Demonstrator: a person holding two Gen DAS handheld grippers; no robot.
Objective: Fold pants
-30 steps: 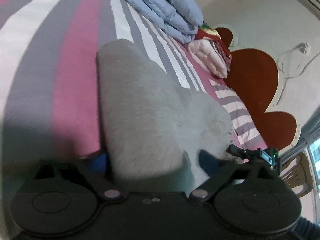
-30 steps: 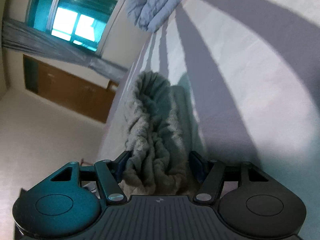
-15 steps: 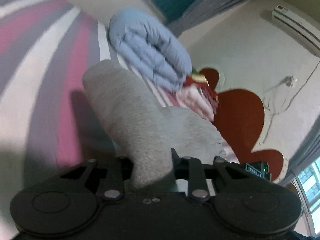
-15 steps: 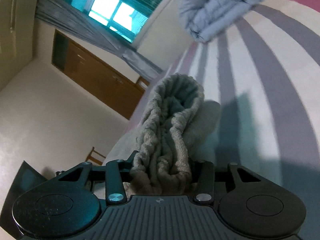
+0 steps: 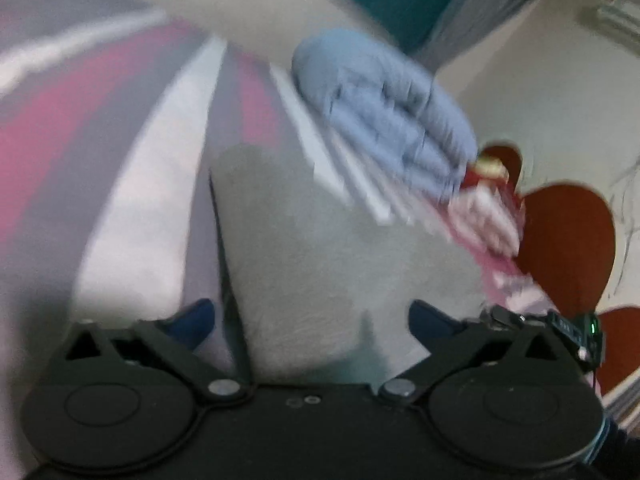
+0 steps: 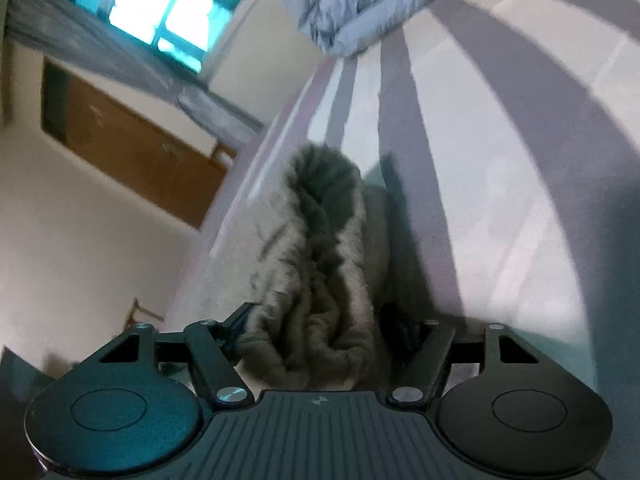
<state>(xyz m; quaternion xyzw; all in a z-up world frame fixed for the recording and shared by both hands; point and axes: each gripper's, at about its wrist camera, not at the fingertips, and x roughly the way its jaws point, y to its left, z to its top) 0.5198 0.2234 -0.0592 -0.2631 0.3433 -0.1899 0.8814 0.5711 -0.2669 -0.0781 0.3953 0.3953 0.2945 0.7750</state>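
Pants (image 5: 340,256), grey and fleecy, lay on the bed (image 5: 132,208), which had a cover striped in pink, grey and white. Left wrist view was blurred by motion. There the cloth showed as a broad smooth slab running away from the camera, its near end between the fingers of the left gripper (image 5: 310,316). Those fingers were spreading and stood wide apart, blue tips clear of the cloth on the left side; on the right side contact could not be told through the blur.

Right wrist view showed the same garment bunched into thick folds (image 6: 320,280), a dark hollow open at the far end of the bundle. Near end of the bundle sat between the fingers of the right gripper (image 6: 316,332). These too were parting. Left finger lay against the fleece or just beside it; right finger stood off with a dark gap next to the cloth. No firm pinch visible.

Beyond the pants, further up the bed, a folded light-blue quilt (image 5: 384,112) lay across the stripes. Beside it, a red-and-pink stack of bedding (image 5: 488,204). Behind that, a red-brown scalloped headboard (image 5: 568,240) against a pale wall. Right view took in a lit window (image 6: 156,12), grey curtain (image 6: 120,60) and brown wooden door (image 6: 132,152).
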